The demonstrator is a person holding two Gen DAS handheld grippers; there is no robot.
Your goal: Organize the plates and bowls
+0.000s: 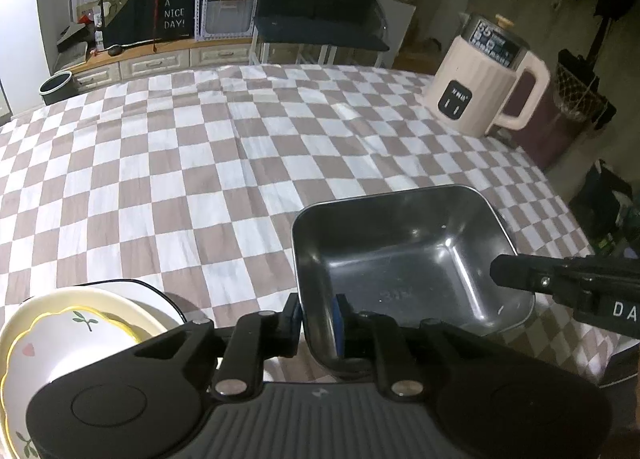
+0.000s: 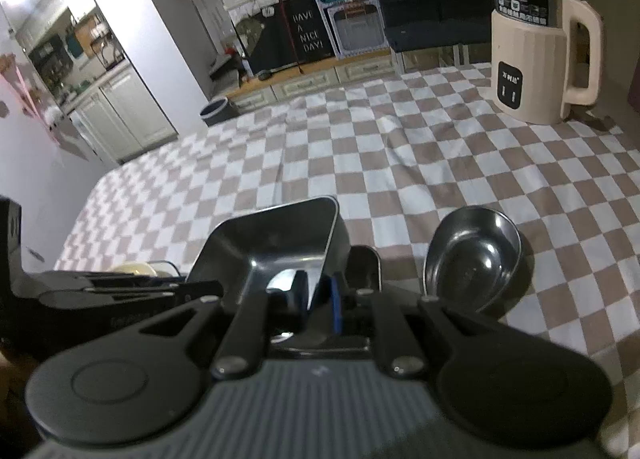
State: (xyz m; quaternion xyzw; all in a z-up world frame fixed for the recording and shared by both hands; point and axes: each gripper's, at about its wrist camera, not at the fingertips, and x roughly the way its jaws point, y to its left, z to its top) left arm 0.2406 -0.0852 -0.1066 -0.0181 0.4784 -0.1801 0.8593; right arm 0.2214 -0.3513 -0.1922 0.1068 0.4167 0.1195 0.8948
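Note:
A square steel tray (image 1: pixel 400 255) sits low over the checkered cloth. My left gripper (image 1: pixel 318 319) is shut on its near-left wall, one blue pad inside and the other outside. My right gripper (image 1: pixel 516 273) comes in from the right over the tray's far side. In the right wrist view the same tray (image 2: pixel 264 247) looks tilted, and my right gripper (image 2: pixel 318 299) is shut on its right wall. The left gripper (image 2: pixel 192 286) holds the opposite side. A round steel bowl (image 2: pixel 472 259) lies on the cloth to the right. Stacked plates (image 1: pixel 68 335) with a flower pattern sit at the lower left.
A cream electric kettle (image 1: pixel 480 83) stands at the table's far right corner, also seen as the kettle (image 2: pixel 540 51). The checkered tablecloth (image 1: pixel 200 163) covers the table. Another small steel dish (image 2: pixel 366 259) is partly hidden behind my right fingers. Cabinets and shelves lie beyond the far edge.

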